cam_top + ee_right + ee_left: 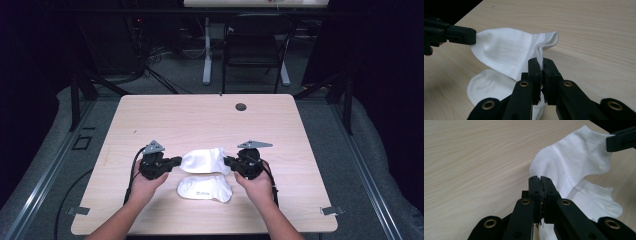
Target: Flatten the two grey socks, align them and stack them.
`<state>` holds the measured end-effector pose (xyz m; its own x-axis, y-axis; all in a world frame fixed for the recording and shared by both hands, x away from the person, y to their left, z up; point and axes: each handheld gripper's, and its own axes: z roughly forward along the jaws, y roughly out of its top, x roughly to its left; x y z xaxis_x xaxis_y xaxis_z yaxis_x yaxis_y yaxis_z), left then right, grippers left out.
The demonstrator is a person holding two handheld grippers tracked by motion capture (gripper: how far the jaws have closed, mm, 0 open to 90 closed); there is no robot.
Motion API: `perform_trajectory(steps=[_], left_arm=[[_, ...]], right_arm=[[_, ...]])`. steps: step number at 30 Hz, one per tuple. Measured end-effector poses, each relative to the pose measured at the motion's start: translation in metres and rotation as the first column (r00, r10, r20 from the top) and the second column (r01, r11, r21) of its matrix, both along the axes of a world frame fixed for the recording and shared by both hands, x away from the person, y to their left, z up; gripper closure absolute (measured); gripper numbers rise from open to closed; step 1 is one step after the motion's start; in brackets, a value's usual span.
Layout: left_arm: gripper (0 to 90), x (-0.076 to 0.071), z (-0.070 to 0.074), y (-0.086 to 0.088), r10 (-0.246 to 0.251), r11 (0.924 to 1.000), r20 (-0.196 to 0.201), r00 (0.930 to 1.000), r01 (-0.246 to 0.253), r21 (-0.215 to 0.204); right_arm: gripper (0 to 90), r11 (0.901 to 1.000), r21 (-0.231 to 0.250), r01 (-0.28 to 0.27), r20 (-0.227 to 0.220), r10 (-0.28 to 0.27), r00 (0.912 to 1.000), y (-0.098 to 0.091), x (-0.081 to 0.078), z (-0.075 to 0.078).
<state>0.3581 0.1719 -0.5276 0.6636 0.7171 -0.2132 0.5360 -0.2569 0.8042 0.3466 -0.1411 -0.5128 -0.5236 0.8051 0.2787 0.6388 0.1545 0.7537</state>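
From above: pale wooden table, black chair beyond its far edge, nothing blocking the work. Left gripper and right gripper each pinching an end of the held sock, stretched left to right between them, just beyond the second sock lying flat.

Left gripper view: jaws pressed together on white cloth, held sock running away toward the far gripper, second sock beneath.

Right gripper view: jaws clamped on the ribbed cuff, held sock reaching across to the other gripper, second sock below.
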Motion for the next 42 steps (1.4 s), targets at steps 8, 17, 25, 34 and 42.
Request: perform_trajectory(steps=[8,17,25,34,42], left_arm=[[88.3,-0.018,0.005,0.003,-0.033,0.9994,0.004,0.9994,0.033,0.003],[88.3,-0.034,0.003,0.011,-0.045,0.9990,-0.012,0.9989,0.045,0.002],[88.3,-0.046,-0.003,0.010,-0.061,0.9981,-0.028,0.9977,0.061,0.006],[88.3,-0.047,-0.016,0.010,-0.064,0.9977,-0.065,0.9958,0.066,0.018],[88.3,-0.047,-0.022,0.008,-0.072,0.9968,-0.079,0.9942,0.075,0.028]], right_arm=[[86.2,0.9995,-0.002,-0.033,0.016,0.033,0.9993,0.002,-0.020,0.008],[86.2,0.9983,0.020,-0.054,0.003,0.054,0.9985,0.001,-0.041,0.005],[86.2,0.9968,-0.003,-0.080,-0.015,0.080,0.9967,0.001,-0.054,0.001],[86.2,0.9973,-0.025,-0.069,-0.038,0.068,0.9969,-0.002,-0.057,-0.013],[86.2,0.9971,-0.031,-0.069,-0.063,0.067,0.9957,-0.001,-0.058,-0.022]])
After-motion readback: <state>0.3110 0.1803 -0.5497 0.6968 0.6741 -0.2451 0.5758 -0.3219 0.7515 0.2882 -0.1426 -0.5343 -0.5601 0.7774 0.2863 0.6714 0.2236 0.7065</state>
